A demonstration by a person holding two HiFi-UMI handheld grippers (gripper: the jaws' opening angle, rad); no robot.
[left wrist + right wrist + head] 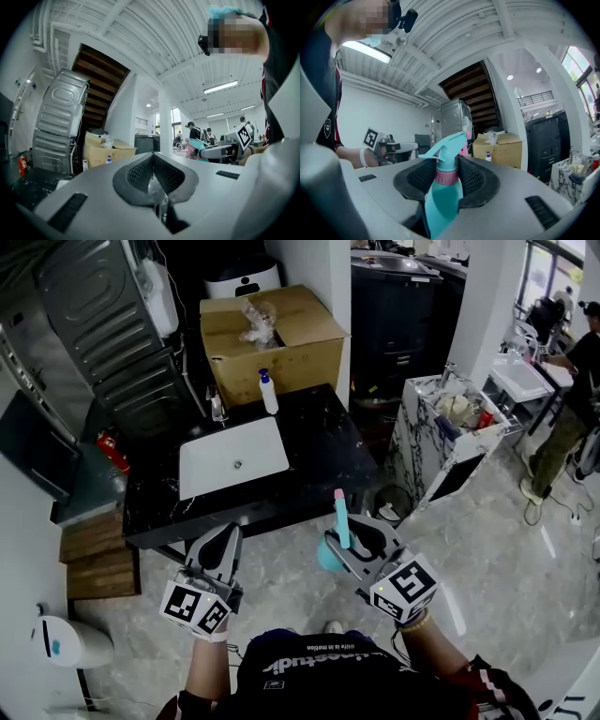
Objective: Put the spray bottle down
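The spray bottle (341,519) is teal with a pink collar and nozzle tip. It stands upright between the pads of my right gripper (354,538), which is shut on its neck and body, over the floor just in front of the black counter (319,451). In the right gripper view the spray bottle (443,187) fills the gap between the pads of my right gripper (445,174), trigger head pointing right. My left gripper (223,542) hangs beside it to the left, with nothing in it. In the left gripper view the pads of my left gripper (152,163) meet at their tips.
The counter holds a white sink (234,457), a tap and a white pump bottle (269,392). Behind it is a cardboard box (272,334). A marble-patterned cabinet (441,442) stands to the right, and a person (572,418) beyond it. Wooden steps (98,554) and a white bin (66,643) are on the left.
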